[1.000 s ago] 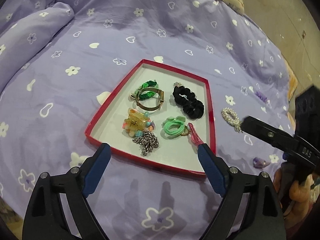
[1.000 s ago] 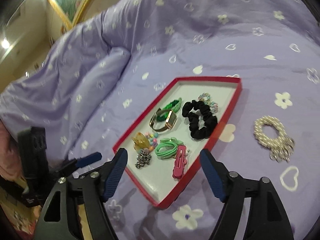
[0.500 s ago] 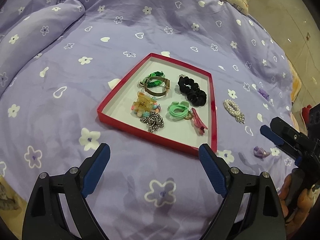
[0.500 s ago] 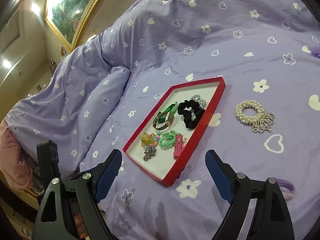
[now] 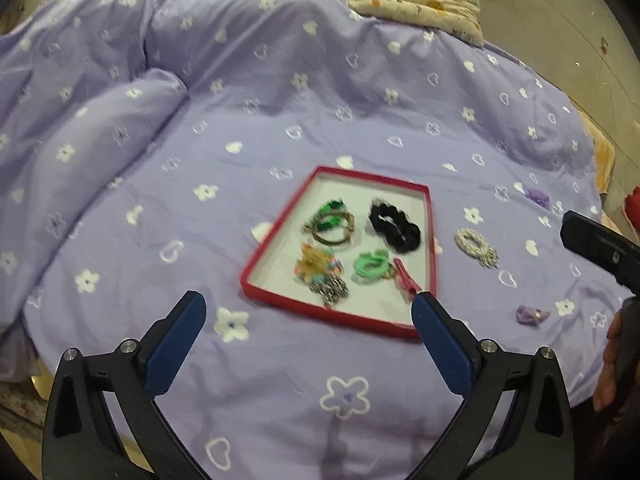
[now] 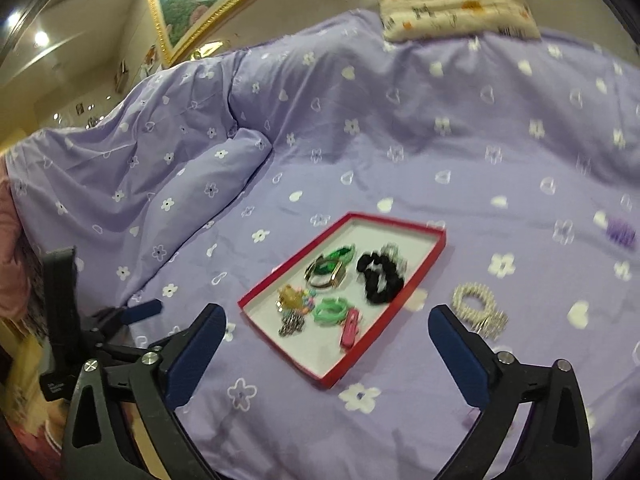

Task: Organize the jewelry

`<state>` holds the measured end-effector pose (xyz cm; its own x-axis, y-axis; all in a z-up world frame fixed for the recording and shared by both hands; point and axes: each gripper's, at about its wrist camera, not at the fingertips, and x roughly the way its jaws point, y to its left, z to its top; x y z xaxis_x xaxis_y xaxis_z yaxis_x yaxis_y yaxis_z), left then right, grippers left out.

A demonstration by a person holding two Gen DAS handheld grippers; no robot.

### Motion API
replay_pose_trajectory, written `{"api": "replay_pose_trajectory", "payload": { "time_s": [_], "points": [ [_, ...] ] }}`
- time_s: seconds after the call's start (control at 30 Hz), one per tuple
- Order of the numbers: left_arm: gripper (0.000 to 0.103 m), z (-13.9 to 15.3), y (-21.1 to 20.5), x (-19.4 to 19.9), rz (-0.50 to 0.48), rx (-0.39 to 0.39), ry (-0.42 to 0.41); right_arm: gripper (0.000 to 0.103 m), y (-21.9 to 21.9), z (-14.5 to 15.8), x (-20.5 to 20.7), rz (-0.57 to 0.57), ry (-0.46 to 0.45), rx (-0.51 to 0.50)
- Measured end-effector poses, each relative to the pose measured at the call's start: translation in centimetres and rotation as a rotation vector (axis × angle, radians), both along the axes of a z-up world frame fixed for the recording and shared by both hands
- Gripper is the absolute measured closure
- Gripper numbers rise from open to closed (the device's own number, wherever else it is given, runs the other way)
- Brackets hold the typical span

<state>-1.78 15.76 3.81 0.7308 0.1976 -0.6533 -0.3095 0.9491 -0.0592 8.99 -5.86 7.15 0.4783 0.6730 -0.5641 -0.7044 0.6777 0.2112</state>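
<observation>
We hold both claws wide over the bed, nothing between the pads. The left gripper (image 5: 308, 316) and the right gripper (image 6: 326, 330) have both just been opening further, and both are empty. Ahead sits the red tray (image 5: 276, 224), already carrying a black scrunchie (image 5: 394, 226), a green tie (image 5: 370, 266), a pink clip (image 5: 406, 280) and more. Still loose on the quilt (image 5: 280, 100) is the pearl bracelet (image 6: 476, 308), just beside the tray's right edge, and in the right view it lies right off our right pad. So the right claw looks nearer, we judge, and a short swing rightward should meet it. Two small purple bits (image 5: 530, 314) lie further out on that same side, well apart from the tray.
</observation>
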Motion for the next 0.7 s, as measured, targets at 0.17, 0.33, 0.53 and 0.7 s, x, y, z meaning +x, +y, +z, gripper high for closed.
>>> {"api": "replay_pose_trajectory", "payload": {
  "time_s": [0.17, 0.33, 0.53, 0.7],
  "points": [
    [0.0, -1.7, 0.2, 0.4, 0.04, 0.0, 0.011, 0.0, 0.6, -2.1, -0.5, -0.005, -0.031, -0.02],
    [0.0, -3.9, -0.4, 0.7, 0.066, 0.021, 0.036, 0.0, 0.5, -5.4, -0.8, -0.024, -0.009, -0.015],
    [0.0, -5.9, -0.8, 0.6, 0.075, 0.014, 0.066, 0.0, 0.4, -7.4, -1.2, -0.029, -0.014, -0.025],
    [0.0, -6.4, -0.8, 0.3, 0.081, 0.016, 0.063, 0.0, 0.2, -8.4, -1.3, -0.036, -0.012, -0.029]
  ]
}}
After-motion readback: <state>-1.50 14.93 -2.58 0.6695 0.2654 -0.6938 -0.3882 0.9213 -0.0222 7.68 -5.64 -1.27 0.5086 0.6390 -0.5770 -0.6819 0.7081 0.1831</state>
